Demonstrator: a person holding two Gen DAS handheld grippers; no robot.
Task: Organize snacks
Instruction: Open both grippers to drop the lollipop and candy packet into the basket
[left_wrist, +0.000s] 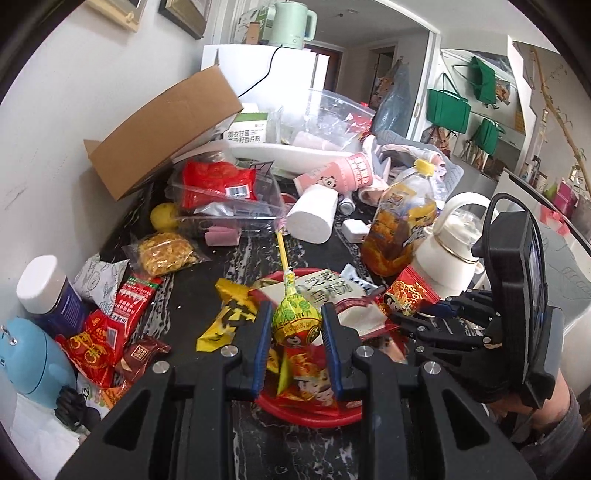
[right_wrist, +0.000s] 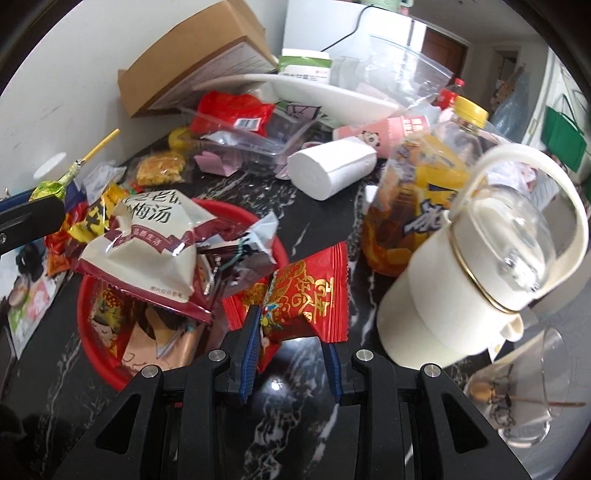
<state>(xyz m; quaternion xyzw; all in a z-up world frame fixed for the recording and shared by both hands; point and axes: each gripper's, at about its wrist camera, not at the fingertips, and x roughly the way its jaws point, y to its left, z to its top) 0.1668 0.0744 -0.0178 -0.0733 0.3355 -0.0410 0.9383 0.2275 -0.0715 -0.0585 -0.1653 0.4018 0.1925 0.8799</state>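
While the left gripper (left_wrist: 295, 325) pinches the green-and-yellow wrapped head of a lollipop (left_wrist: 295, 320) between its blue pads, the yellow stick runs up and away beyond the fingertips, and the candy hangs above the red plate (left_wrist: 314, 415). Its fingers stand only as far apart as the lollipop is wide, each pad touching the wrapper. Seen from the right wrist, that same lollipop (right_wrist: 55, 186) shows at far left, poking past a black finger. The right gripper (right_wrist: 291, 332) holds a red candy packet with gold print (right_wrist: 306, 295); the packet's lower edge sits between the two pads and the rest fans out ahead of the fingertips, just right of the plate (right_wrist: 92, 332). Left of those fingers, a white sour-plum drink sachet (right_wrist: 147, 247) lies on top of other wrappers heaped in the plate. Ahead and to the right stand a cream kettle with a glass lid (right_wrist: 454, 295) and a yellow-capped bottle of tea (right_wrist: 417, 199). Farther ahead on the black marbled countertop (right_wrist: 325, 221) lie a white paper roll (right_wrist: 332, 166), a clear plastic tray (right_wrist: 251, 140) and a tipped cardboard box (right_wrist: 192, 55) against the white wall.
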